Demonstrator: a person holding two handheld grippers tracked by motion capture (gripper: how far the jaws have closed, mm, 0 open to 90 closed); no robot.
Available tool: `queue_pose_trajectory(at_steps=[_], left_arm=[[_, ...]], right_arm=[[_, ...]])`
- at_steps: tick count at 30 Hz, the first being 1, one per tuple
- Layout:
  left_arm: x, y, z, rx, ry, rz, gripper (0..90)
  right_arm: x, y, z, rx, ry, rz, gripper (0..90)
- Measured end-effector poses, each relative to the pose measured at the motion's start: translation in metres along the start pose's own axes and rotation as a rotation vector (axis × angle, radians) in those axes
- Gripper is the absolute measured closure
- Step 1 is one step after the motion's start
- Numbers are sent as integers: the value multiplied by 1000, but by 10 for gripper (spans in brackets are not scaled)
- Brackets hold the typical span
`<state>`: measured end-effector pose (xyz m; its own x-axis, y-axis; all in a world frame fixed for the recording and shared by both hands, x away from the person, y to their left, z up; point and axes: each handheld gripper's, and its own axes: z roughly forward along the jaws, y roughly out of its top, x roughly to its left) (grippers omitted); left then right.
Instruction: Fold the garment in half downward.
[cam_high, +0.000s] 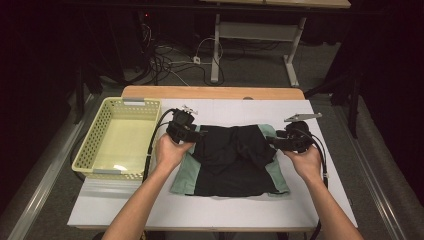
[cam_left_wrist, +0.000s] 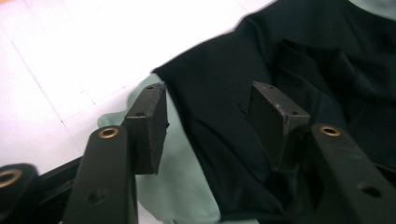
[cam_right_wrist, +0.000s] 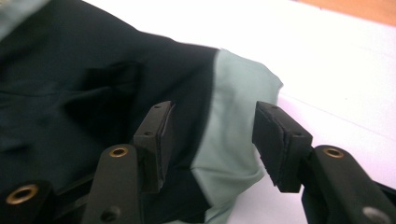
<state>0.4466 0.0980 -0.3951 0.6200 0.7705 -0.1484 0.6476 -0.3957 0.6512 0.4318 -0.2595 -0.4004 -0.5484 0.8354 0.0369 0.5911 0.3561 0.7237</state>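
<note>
Both the left hand-held gripper (cam_high: 196, 134) and the right hand-held gripper (cam_high: 272, 140) stand open at the folded garment (cam_high: 235, 160) on the bench (cam_high: 300, 200). Loose top layers may spring back, undoing the fold; the basket (cam_high: 90, 150) waits beyond.

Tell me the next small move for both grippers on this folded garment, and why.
Probably lift both grippers clear. The left gripper and right gripper stand open above the garment, pinching no cloth, and it lies folded on the table. Then regrip for another fold or for the basket.
</note>
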Motion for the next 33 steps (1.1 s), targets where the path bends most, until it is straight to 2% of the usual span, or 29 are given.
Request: queue_pose_trajectory(at_steps=[3, 5, 7, 8, 10, 11, 12, 14, 17, 21, 22, 24, 25, 27, 28, 31, 33], left_arm=[[-12, -6, -7, -19, -22, 41, 470], [-16, -9, -8, -27, -35, 47, 472], [-23, -14, -8, -32, -69, 59, 472], [-28, -18, -7, -29, -81, 72, 472], [-40, -24, -1, -9, -109, 98, 476], [-44, -26, 2, -8, -116, 103, 476], [-51, -30, 6, 2, -131, 113, 478], [-60, -32, 13, 17, -145, 135, 478], [-71, -34, 23, 41, -145, 173, 476], [-76, -35, 36, 58, -145, 171, 473], [-76, -35, 40, 63, -140, 168, 473], [-77, -35, 44, 68, -134, 164, 485], [-77, -36, 46, 72, -132, 167, 485], [-76, -36, 49, 83, -127, 175, 566], [-75, -37, 51, 100, -136, 179, 694], [-73, -38, 50, 106, -161, 187, 864], [-72, -39, 47, 106, -176, 184, 875]], right_arm=[[7, -1, -13, -21, 10, -16, 509], [10, -2, -16, -26, 19, -24, 517], [22, -6, -22, -29, 53, -56, 539], [22, -6, -22, -29, 53, -56, 539], [36, -12, -20, -17, 84, -81, 543], [36, -12, -20, -17, 84, -81, 543], [44, -15, -17, -7, 104, -90, 551], [46, -16, -15, -4, 111, -94, 551], [59, -19, -7, 9, 126, -119, 552], [67, -21, 0, 18, 126, -137, 557], [69, -21, 4, 32, 116, -146, 574], [71, -22, 7, 44, 118, -155, 667], [71, -22, 7, 44, 118, -155, 667], [73, -24, 10, 47, 113, -174, 776], [73, -26, 10, 49, 116, -177, 856], [72, -29, 9, 48, 118, -183, 877], [71, -32, 6, 41, 117, -184, 878]])
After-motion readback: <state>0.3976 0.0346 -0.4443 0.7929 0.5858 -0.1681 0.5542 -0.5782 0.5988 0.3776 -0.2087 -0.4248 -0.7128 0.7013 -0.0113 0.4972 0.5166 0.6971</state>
